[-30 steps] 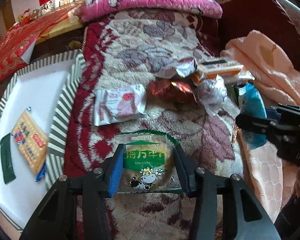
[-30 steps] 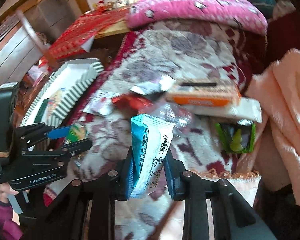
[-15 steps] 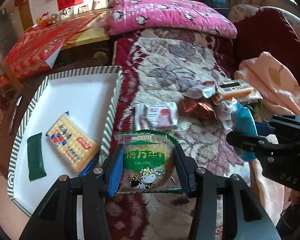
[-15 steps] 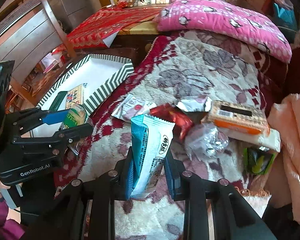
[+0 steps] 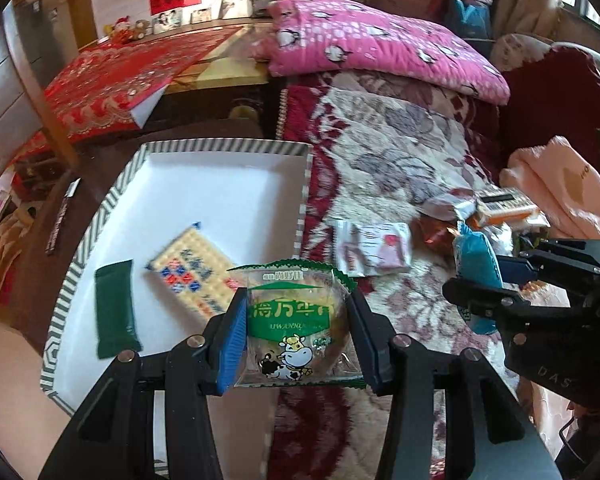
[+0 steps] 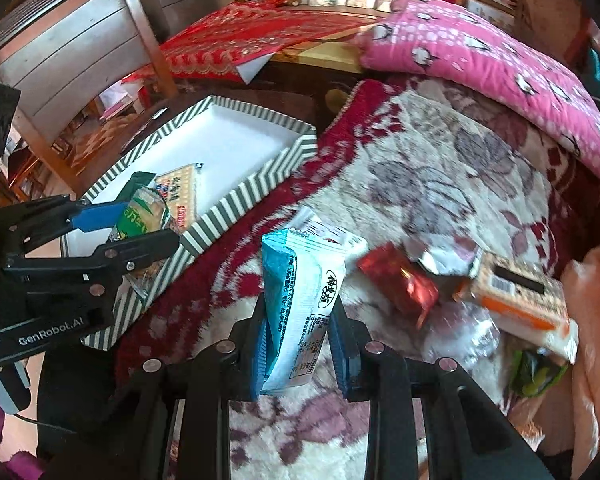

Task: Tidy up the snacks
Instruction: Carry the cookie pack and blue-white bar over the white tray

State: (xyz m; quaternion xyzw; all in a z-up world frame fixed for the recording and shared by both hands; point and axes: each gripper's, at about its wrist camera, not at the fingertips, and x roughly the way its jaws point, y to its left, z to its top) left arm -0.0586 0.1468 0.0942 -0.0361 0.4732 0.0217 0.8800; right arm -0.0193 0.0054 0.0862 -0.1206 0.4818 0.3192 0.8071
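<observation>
My left gripper [image 5: 296, 320] is shut on a green-and-clear cake packet with a cow [image 5: 294, 324], held above the near right edge of the striped white tray [image 5: 220, 184]. The tray holds a yellow cracker pack [image 5: 188, 268] and a dark green packet [image 5: 114, 316]. My right gripper [image 6: 300, 320] is shut on a blue-and-white snack packet [image 6: 300, 300], held upright over the floral blanket [image 6: 420, 184]. The left gripper with its packet also shows in the right wrist view [image 6: 140, 220], at the tray's near corner.
Loose snacks lie on the blanket: a pink-white packet [image 5: 374, 248], a red foil one [image 6: 400, 280], an orange-white box [image 6: 516, 296], a clear wrapper [image 6: 464, 328], a green packet [image 6: 536, 372]. A pink quilt [image 5: 380, 40] lies behind, a peach blanket [image 5: 560, 184] at right.
Both grippers have moved left toward the tray with their packets still held. The tray now fills more of both views and the loose snack pile has shifted right.
</observation>
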